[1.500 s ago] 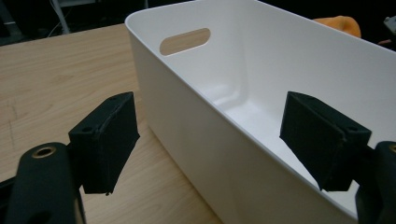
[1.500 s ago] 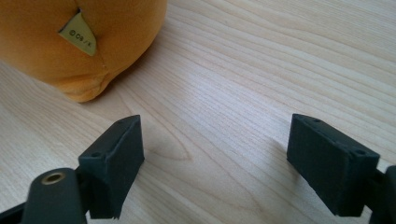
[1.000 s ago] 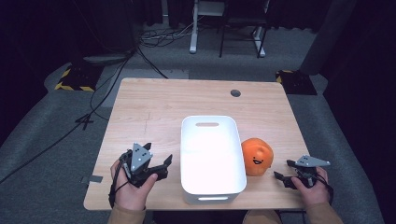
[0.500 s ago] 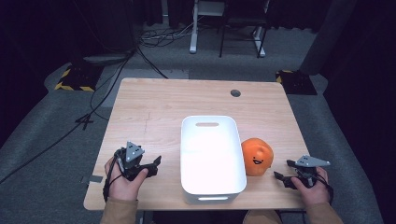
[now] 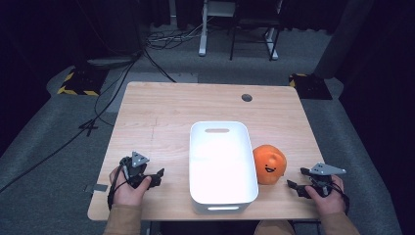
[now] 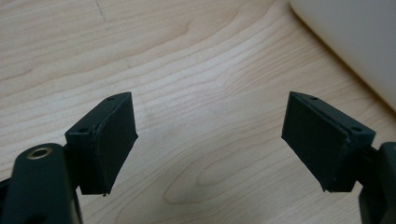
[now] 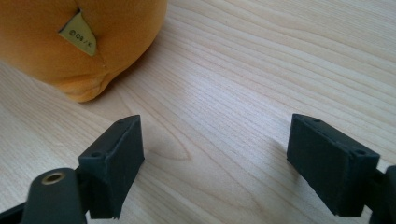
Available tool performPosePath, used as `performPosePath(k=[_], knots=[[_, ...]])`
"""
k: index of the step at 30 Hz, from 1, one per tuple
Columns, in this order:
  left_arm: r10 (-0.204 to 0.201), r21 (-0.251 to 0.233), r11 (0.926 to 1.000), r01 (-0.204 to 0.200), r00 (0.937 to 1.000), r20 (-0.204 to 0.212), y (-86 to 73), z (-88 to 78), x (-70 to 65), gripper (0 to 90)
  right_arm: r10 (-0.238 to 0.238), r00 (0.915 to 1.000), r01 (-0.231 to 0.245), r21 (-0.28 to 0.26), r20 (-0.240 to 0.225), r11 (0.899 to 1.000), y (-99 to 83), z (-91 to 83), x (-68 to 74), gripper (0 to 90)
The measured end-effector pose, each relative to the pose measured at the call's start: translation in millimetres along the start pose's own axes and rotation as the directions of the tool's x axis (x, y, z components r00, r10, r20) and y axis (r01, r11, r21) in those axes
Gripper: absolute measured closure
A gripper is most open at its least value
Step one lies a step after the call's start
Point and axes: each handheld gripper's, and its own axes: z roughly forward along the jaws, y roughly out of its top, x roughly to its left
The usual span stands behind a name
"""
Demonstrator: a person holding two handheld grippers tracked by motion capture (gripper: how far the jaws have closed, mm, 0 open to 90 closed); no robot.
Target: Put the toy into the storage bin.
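At 3 o'clock of the white tub (image 5: 222, 196), the orange plush (image 5: 268, 164) could be nudged away by the wide, empty right gripper (image 5: 299, 187); the left gripper (image 5: 155, 177) is likewise wide, empty.

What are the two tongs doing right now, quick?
Left tongs: open, holding nothing, over bare table.
Right tongs: open, holding nothing, near the orange plush toy.
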Motion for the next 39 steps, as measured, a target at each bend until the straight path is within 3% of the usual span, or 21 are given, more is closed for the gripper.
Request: performPosePath(k=[7,8,9,10,12,14,33,34,36,39], knots=[[0.045,0.061,0.9972,-0.044,0.9988,-0.02,-6.0,8.6,5.2,16.6,0.0,1.0,0.0,0.0,0.0,1.0,0.0,0.0,0.0,19.0],[0.076,0.109,0.9915,-0.071,0.9964,-0.039,-8.3,12.9,6.2,16.5,0.0,1.0,0.0,0.0,0.0,1.0,0.0,0.0,0.0,19.0],[0.091,0.121,0.9889,-0.086,0.9952,-0.035,-9.9,15.7,7.3,16.5,0.0,1.0,0.0,0.0,0.0,1.0,0.0,0.0,0.0,19.0],[0.091,0.121,0.9889,-0.086,0.9952,-0.035,-9.9,15.7,7.3,13.7,0.0,1.0,0.0,0.0,0.0,1.0,0.0,0.0,0.0,19.0],[0.047,0.044,0.9979,-0.047,0.9988,0.011,-15.8,24.7,8.6,8.9,-0.001,1.0,0.001,0.0,-0.001,1.0,0.0,0.0,-0.1,19.0],[0.044,0.041,0.9982,-0.044,0.999,0.012,-15.5,25.9,8.8,4.5,0.001,1.0,-0.001,0.001,0.0,1.0,-0.1,0.0,0.1,19.0],[0.046,0.045,0.9979,-0.047,0.9988,0.015,-15.1,26.6,8.9,3.6,-0.004,1.0,0.004,0.006,0.005,1.0,0.7,0.7,-0.4,17.1],[0.046,0.045,0.9979,-0.047,0.9988,0.015,-15.1,26.6,8.9,3.6,-0.001,1.0,0.001,0.003,-0.003,1.0,0.7,0.5,0.2,20.6],[0.046,0.047,0.9978,-0.047,0.9988,0.017,-14.7,27.2,9.1,3.1,-0.024,0.9991,0.023,-0.02,-0.034,1.0,0.9,-1.1,1.0,39.2],[0.05,0.053,0.9973,-0.051,0.9986,0.017,-13.6,28.4,9.3,1.1,-0.041,0.9978,0.041,0.0,-0.052,0.999,4.3,-2.5,3.5,45.7]])
